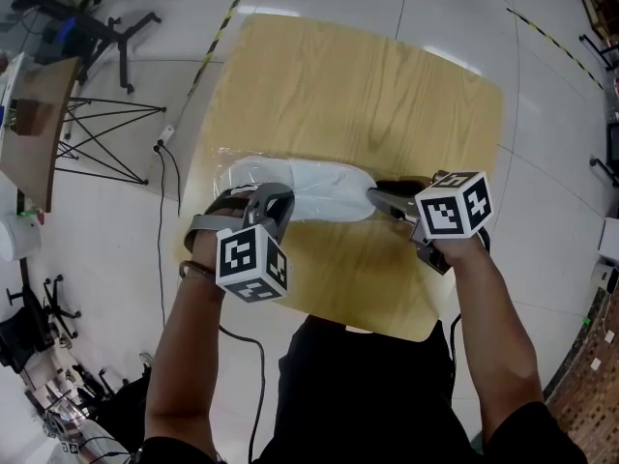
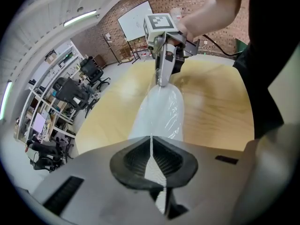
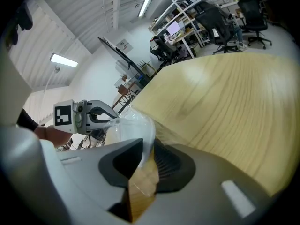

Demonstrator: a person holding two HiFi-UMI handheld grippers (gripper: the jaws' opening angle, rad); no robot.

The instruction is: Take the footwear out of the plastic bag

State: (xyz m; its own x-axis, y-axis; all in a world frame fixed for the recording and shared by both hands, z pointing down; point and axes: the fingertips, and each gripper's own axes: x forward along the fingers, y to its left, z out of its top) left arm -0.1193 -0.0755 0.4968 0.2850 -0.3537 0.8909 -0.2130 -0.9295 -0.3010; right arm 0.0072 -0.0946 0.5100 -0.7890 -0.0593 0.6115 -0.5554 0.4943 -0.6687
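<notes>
A white piece of footwear (image 1: 334, 191) lies inside a clear plastic bag (image 1: 253, 174) on the wooden table (image 1: 368, 95), stretched between my two grippers. My left gripper (image 1: 263, 195) is at the bag's left end. In the left gripper view its jaws (image 2: 151, 144) are shut on a thin fold of the bag's film (image 2: 161, 111). My right gripper (image 1: 373, 198) points at the bag's right end. In the right gripper view its jaws (image 3: 146, 146) stand around the film (image 3: 129, 125), with a gap still showing between the pads.
The bag lies near the table's left front part. On the floor to the left are a black metal frame (image 1: 106, 133), an office chair base (image 1: 131, 32), a cable (image 1: 162, 220) and striped tape (image 1: 218, 37). The person stands at the table's near edge.
</notes>
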